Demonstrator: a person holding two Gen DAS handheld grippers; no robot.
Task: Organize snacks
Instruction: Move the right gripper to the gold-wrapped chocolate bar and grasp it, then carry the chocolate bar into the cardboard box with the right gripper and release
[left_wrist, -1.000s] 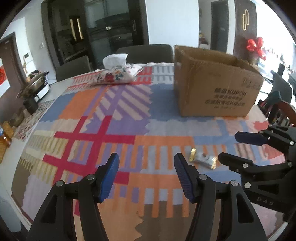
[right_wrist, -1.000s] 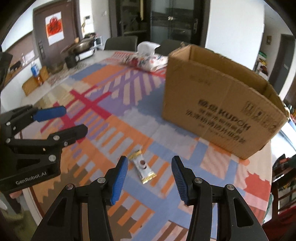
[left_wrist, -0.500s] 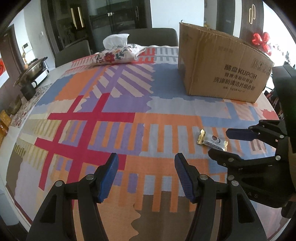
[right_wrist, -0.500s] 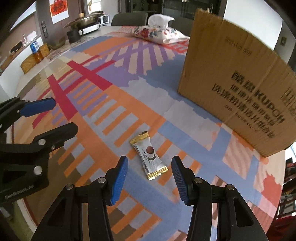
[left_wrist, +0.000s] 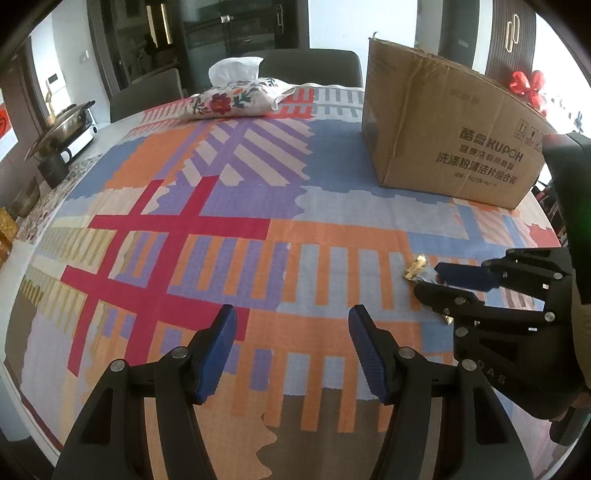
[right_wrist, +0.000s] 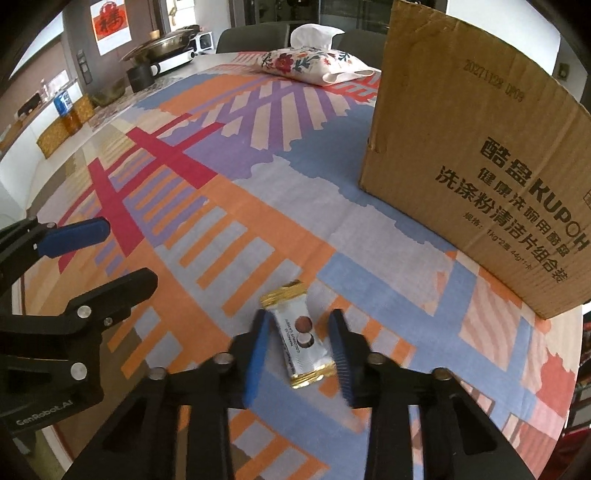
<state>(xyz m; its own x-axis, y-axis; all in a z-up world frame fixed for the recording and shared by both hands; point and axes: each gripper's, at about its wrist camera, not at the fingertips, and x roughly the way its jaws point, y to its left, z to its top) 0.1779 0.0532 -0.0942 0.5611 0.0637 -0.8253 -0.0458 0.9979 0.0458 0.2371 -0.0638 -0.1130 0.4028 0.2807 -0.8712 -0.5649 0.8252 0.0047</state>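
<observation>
A small white snack bar (right_wrist: 299, 336) with gold ends lies on the patterned tablecloth (right_wrist: 236, 206), in front of the open cardboard box (right_wrist: 480, 166). My right gripper (right_wrist: 297, 317) points down over the bar. Its blue jaws are closing on the bar's long sides, with the pads at the wrapper. In the left wrist view only one gold end of the bar (left_wrist: 415, 266) shows beside the right gripper (left_wrist: 428, 278), with the box (left_wrist: 454, 147) behind. My left gripper (left_wrist: 291, 310) hovers open over the cloth to the left, with nothing between its fingers.
A floral tissue pouch (left_wrist: 236, 98) lies at the far side of the table, with dark chairs behind it. A pot on a cooker (left_wrist: 62, 125) and small jars stand at the far left. The table's edge (left_wrist: 22, 373) curves close by on the left.
Both grippers have come down closer to the table. The right gripper's jaws have moved over the snack bar and narrowed onto its sides. The left gripper's opening is unchanged.
</observation>
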